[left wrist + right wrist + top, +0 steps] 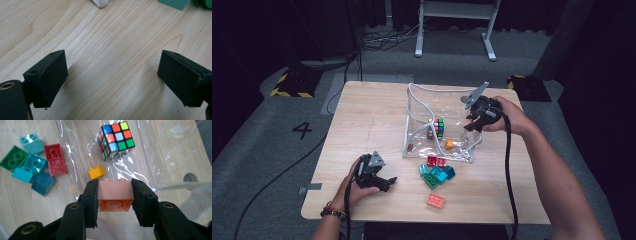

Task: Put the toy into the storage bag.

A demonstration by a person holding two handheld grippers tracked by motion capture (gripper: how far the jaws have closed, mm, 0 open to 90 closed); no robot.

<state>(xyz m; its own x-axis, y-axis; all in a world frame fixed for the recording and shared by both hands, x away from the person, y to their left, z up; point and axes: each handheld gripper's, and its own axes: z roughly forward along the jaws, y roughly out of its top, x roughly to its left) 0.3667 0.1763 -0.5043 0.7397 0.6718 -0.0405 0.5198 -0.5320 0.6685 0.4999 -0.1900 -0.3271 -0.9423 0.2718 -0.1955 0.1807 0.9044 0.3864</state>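
Two black jaws of the right gripper [114, 195] pinch a salmon-orange building brick [115, 198] over the clear plastic pouch [417, 107]. A weak squeeze could drop it on the table [362, 115] beside the pouch. Left gripper [112, 77] rests spread and empty.
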